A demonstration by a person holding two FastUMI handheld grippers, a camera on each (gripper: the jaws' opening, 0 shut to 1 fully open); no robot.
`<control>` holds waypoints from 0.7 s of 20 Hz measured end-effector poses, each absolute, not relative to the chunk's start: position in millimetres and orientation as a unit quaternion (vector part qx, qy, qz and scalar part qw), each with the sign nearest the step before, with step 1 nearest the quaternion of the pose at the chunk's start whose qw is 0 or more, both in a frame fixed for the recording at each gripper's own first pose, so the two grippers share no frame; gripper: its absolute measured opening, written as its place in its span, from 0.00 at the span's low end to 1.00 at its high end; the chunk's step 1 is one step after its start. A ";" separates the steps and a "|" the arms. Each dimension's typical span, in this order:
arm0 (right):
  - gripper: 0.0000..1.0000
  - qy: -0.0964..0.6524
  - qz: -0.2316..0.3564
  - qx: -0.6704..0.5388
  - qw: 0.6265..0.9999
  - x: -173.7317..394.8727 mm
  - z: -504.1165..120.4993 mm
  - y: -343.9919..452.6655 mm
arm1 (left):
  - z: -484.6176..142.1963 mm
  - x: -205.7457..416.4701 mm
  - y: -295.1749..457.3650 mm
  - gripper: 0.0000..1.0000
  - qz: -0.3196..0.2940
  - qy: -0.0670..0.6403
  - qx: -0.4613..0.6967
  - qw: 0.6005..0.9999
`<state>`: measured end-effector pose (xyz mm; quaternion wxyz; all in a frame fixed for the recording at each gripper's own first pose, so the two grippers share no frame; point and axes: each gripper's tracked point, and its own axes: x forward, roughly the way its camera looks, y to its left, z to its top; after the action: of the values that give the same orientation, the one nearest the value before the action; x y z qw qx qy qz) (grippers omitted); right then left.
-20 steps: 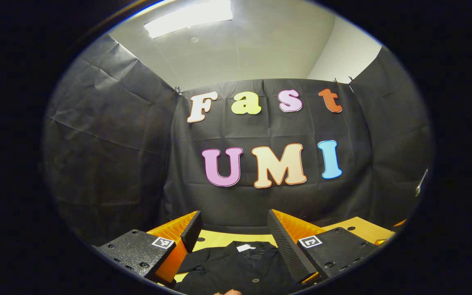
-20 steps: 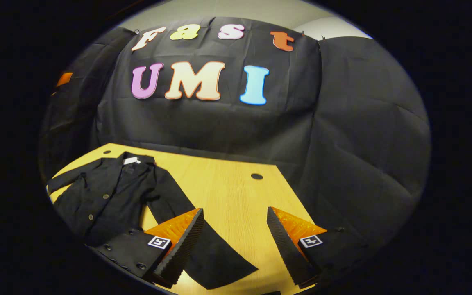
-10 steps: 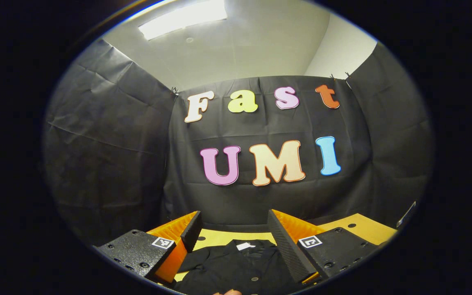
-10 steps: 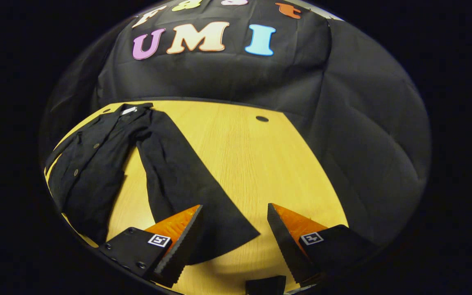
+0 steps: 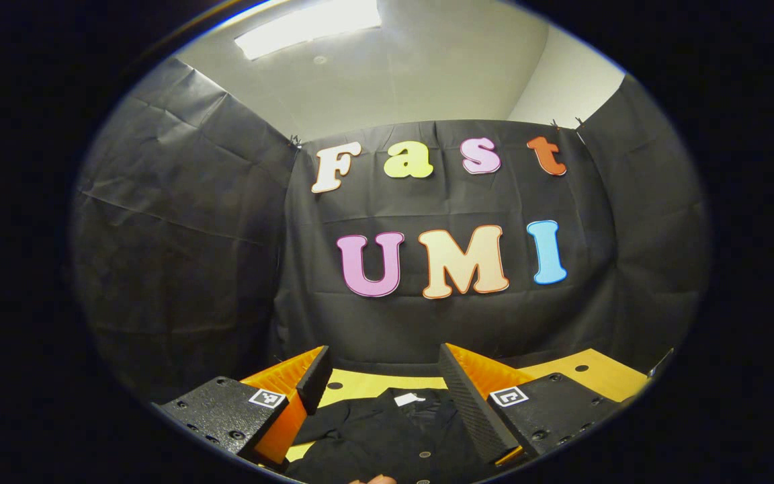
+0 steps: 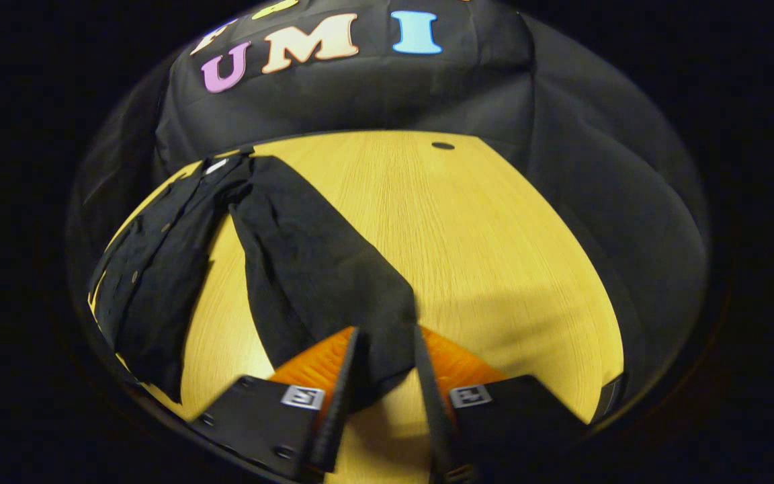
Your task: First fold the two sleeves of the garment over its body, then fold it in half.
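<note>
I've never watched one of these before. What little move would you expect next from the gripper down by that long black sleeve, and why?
Probably the right gripper closes fully on the sleeve cuff. Its fingers sit on either side of the cuff with a gap between them, so no firm pinch shows. The sleeve lies stretched out on the table, apart from the garment's body, so it must be gripped before folding over.
</note>
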<state>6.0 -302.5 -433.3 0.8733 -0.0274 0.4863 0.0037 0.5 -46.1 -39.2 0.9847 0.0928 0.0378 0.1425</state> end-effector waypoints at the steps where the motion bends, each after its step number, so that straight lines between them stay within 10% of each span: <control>1: 0.12 0.485 -0.005 -0.025 0.874 5.5 -429.1 -303.0 | -38.7 0.9 -40.9 0.95 0.143 0.038 0.091 0.985; 14: 0.02 0.381 0.029 0.027 0.924 87.4 -310.4 -190.7 | -31.9 2.3 49.0 0.94 0.172 0.035 0.086 0.981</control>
<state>87.4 -190.7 -310.4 0.9238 0.0273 0.3808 0.0288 2.3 49.0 -31.9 0.9808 0.0859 0.0349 0.1716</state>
